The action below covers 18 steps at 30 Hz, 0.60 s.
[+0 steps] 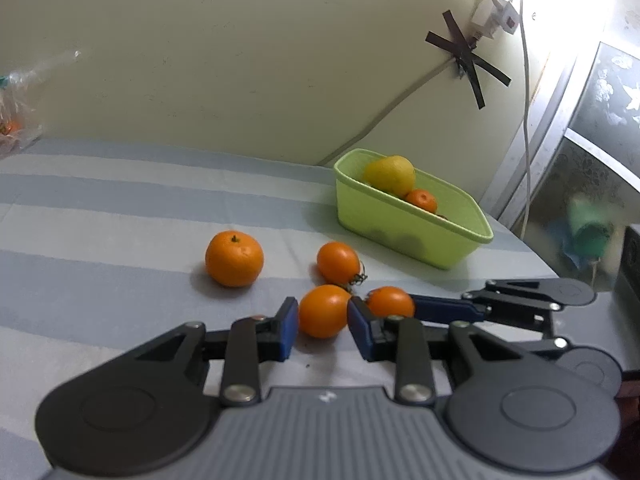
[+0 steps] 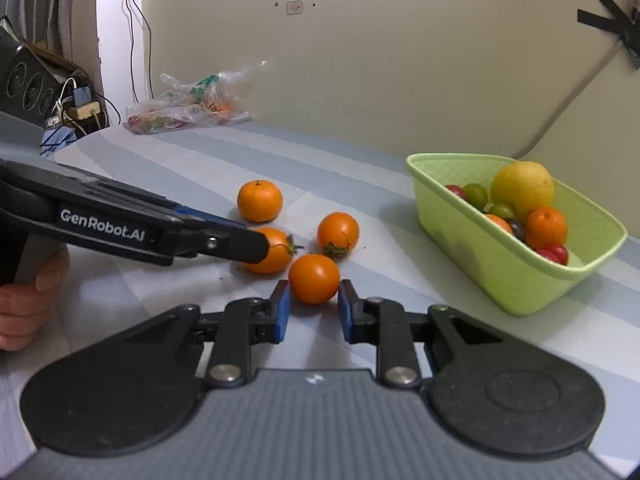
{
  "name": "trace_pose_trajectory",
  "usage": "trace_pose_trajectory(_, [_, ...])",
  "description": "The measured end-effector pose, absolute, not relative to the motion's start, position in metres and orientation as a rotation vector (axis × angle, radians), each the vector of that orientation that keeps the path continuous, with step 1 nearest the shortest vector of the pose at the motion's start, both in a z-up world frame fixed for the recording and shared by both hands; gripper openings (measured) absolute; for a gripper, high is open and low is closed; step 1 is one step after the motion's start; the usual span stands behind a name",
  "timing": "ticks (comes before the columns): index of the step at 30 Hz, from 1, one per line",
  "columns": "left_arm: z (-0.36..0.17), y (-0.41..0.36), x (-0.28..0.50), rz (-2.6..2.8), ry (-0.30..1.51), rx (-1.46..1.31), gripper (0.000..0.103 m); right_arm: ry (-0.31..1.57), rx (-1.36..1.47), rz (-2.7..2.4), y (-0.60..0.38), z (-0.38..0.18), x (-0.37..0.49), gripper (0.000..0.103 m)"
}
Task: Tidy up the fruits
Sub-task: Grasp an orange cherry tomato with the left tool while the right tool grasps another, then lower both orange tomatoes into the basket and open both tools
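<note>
Three orange tomatoes and a mandarin (image 1: 234, 259) lie on the striped cloth. My left gripper (image 1: 322, 322) is open around one tomato (image 1: 323, 311), pads close on both sides; from the right wrist view it reaches in from the left over that tomato (image 2: 272, 254). My right gripper (image 2: 313, 304) is open around another tomato (image 2: 314, 279), which shows past my left fingers (image 1: 390, 301). The third tomato (image 1: 338, 262) (image 2: 338, 233) lies free. A green basket (image 1: 404, 232) (image 2: 500, 272) holds a lemon (image 2: 522, 188), a mandarin and small fruits.
A plastic bag (image 2: 188, 100) with produce lies at the far left edge of the table by the wall. Cables and a power strip (image 1: 496, 12) hang on the wall. A hand (image 2: 24, 300) holds the left gripper's handle.
</note>
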<state>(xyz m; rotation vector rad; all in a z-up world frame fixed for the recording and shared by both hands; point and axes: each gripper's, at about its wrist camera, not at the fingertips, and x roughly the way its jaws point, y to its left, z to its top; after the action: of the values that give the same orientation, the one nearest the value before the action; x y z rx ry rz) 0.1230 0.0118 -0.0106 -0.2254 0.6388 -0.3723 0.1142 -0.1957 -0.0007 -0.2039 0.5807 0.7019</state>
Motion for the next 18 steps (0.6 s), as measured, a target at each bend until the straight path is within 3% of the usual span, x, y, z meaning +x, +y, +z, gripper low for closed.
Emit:
trace_pose_trajectory(3, [-0.007,0.010,0.128,-0.380,0.632,-0.231,0.047,0.581,-0.193,0.688,-0.199,0.000,0.117,0.028])
trace_pose_trajectory(6, [-0.007,0.001,0.133,-0.393,0.634,-0.199,0.049,0.593,-0.201,0.676,-0.199,-0.003,0.119,0.028])
trace_pose_trajectory(12, [-0.020,-0.010,0.130,-0.361,0.635,-0.111,0.033,0.597,-0.191,0.681,-0.200,-0.003,0.120,0.028])
trace_pose_trajectory(18, [-0.004,-0.012,0.124,-0.378,0.594,-0.124,0.033,0.554,-0.182,0.669,-0.203,0.001,0.117,0.028])
